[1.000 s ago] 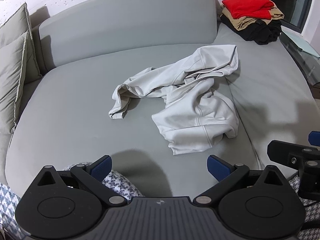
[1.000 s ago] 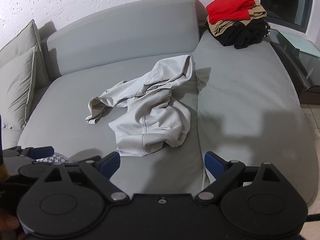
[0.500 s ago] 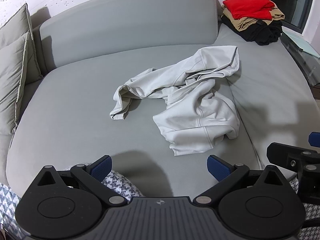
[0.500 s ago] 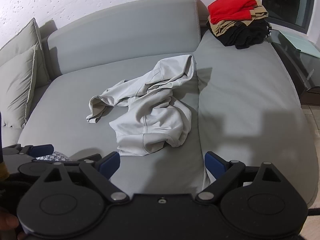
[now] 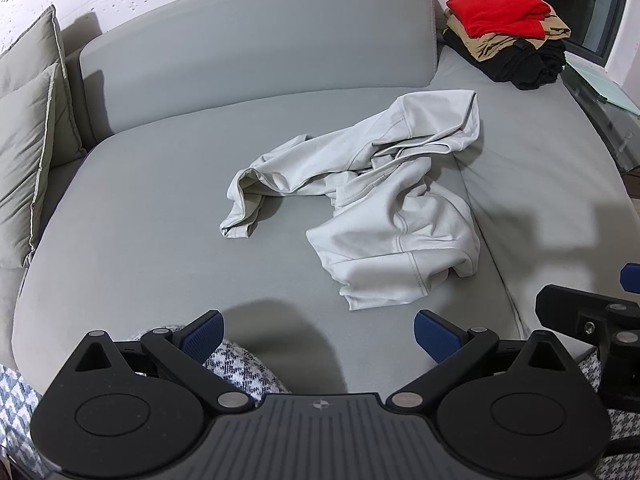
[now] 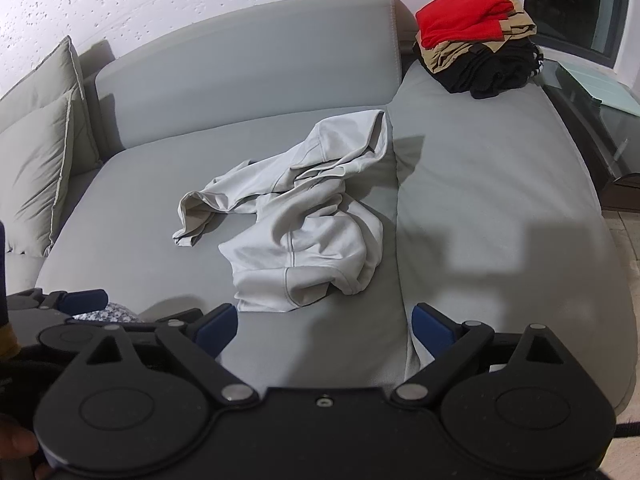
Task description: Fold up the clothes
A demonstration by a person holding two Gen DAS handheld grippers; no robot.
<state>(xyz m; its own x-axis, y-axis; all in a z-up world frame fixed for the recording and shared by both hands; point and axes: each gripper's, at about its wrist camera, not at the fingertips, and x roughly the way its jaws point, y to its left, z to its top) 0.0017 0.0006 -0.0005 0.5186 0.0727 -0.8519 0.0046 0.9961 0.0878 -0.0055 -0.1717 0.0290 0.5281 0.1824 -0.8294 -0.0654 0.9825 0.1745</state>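
A crumpled pale grey garment [image 5: 384, 200] [image 6: 304, 216] lies in the middle of the grey sofa seat [image 5: 140, 220] [image 6: 500, 200], one leg or sleeve trailing to the left. My left gripper [image 5: 318, 334] hovers open over the sofa's front edge, well short of the garment, nothing between its blue pads. My right gripper [image 6: 324, 326] is open too, just in front of the garment's near hem. The right gripper also shows at the right edge of the left wrist view [image 5: 592, 312].
A pile of folded clothes, red on tan on black [image 5: 508, 28] [image 6: 476, 36], sits at the sofa's back right corner. Cushions [image 5: 28, 140] [image 6: 36, 168] lean at the left. A glass side table [image 6: 600, 120] stands to the right. Checked fabric [image 5: 240, 372] lies below the left gripper.
Both grippers have drifted slightly; the garment sits a touch lower and nearer in both views. The garment itself has not moved, and both grippers stay open.
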